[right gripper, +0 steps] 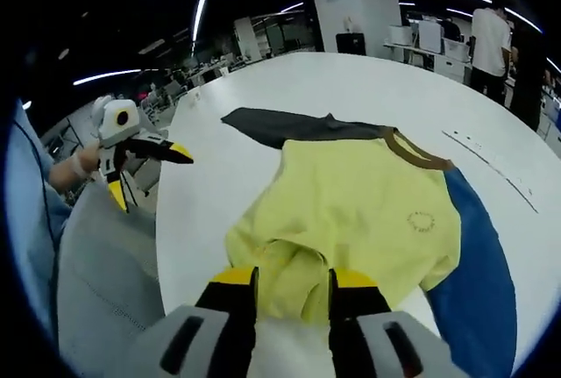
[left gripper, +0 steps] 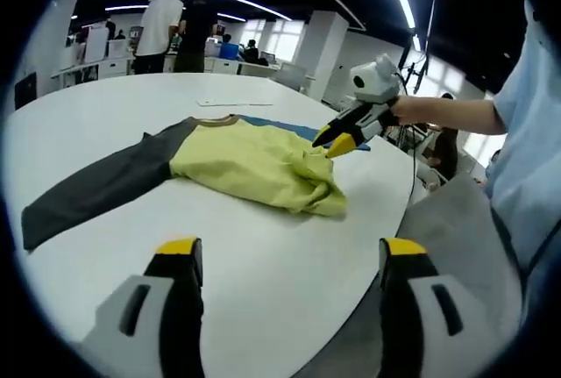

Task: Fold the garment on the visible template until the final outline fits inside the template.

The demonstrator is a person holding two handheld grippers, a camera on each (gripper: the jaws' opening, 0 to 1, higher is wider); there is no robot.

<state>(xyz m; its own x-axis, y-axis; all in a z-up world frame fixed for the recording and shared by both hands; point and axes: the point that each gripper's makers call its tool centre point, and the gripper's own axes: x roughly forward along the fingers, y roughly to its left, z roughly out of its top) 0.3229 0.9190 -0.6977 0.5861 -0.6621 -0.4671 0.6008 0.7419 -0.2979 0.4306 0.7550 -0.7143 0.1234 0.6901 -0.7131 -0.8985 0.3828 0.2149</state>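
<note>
Lying across the blue template on the white surface: one yellow garment, body mostly over the template, brown collar at the template's far end as seen from the right tongs, hem bunched into a loose heap at the near end. Stretching off the template onto bare surface: one dark grey sleeve, long axis running straight out sideways from the collar end. No telling from either view where the second sleeve sits. Reading the long axis of the body as collar to hem, roughly in line with the right tongs, with the bunched hem directly between their yellow tips. Narrowed around that heap, yet not clear whether truly pinching cloth or merely bracketing it; cannot tell. Seen from the other side, the same right tongs at the hem corner over the template's edge. Held well apart and gripping nothing: the left tongs, over bare surface on the near side of the template, also visible off beyond the surface's rim. Nearer the hem, then, the right; nearer the outflung sleeve, probably the left. Counting: one garment, one template, one visible sleeve, two pairs of tongs. Likely next: carrying the sleeve in over the template.
</note>
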